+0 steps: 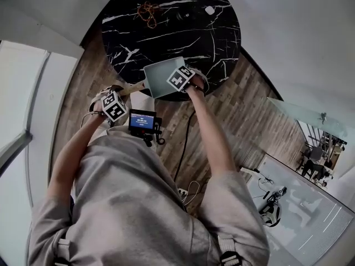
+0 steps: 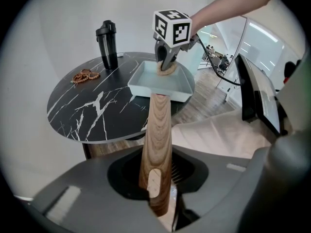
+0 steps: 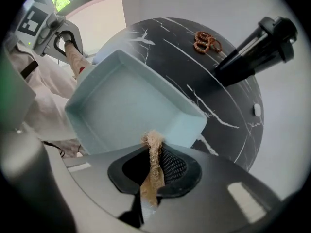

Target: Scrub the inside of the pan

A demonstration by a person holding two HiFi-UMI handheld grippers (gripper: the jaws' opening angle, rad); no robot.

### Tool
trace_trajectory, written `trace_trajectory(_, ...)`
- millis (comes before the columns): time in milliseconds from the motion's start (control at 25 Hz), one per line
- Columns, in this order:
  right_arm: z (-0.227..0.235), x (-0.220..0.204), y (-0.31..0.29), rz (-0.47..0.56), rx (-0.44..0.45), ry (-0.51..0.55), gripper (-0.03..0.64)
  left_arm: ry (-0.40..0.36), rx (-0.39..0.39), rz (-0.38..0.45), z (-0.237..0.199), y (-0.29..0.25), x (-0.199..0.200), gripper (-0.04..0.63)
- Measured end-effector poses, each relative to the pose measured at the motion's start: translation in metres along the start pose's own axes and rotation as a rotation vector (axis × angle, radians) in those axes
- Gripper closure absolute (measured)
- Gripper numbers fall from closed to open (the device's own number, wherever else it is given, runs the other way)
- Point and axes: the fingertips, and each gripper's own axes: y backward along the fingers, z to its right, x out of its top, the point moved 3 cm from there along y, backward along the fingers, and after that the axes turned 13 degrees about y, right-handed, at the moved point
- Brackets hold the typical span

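- Firmly, the left gripper point(image 2: 156, 186) clamps the wooden handle point(image 2: 159, 130) of a pale blue square pan point(image 2: 141, 86), which sits at the near edge of a round black marble-patterned table point(image 2: 92, 110).
- The right gripper point(image 3: 153, 178) pinches a tan fibrous scrubber point(image 3: 154, 149), its frayed tip down inside the pan.
- Each gripper's cube carries black-and-white square markers.
- A small screen point(image 1: 142, 121) at the person's waist glows blue; its writing is too small to read.
- A black shaker bottle point(image 2: 107, 45) and a brown beaded bracelet point(image 2: 85, 75) occupy the table's far side, apart from the pan.
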Motion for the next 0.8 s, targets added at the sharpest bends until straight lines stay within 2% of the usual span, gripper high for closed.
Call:
trace_trajectory(120, -0.011, -0.006, -0.002, 0.003, 0.084, -0.057, 0.571, 0.003, -0.004, -0.006, 0.0, 0.0, -0.001, 0.511)
trace_trajectory(280, -0.02, -0.01, -0.01, 0.053, 0.214, -0.231, 0.571, 0.008, -0.011, -0.012, -0.001, 0.0, -0.001, 0.511)
trace_trajectory(440, -0.025, -0.009, -0.013, 0.103, 0.28, -0.347, 0.571, 0.021, -0.023, -0.022, 0.0, -0.002, -0.001, 0.511)
trace_trajectory(520, -0.031, -0.001, -0.012, 0.13, 0.32, -0.377, 0.571, 0.022, -0.028, -0.027, 0.0, -0.002, -0.002, 0.511)
trace_trajectory(680, -0.052, 0.028, -0.01, 0.215, 0.453, -0.457, 0.571, 0.026, -0.029, -0.035, 0.0, -0.003, -0.003, 0.511)
trace_trajectory(800, -0.069, 0.051, -0.007, 0.27, 0.507, -0.479, 0.571, 0.029, -0.033, -0.037, 0.001, -0.003, -0.003, 0.511)
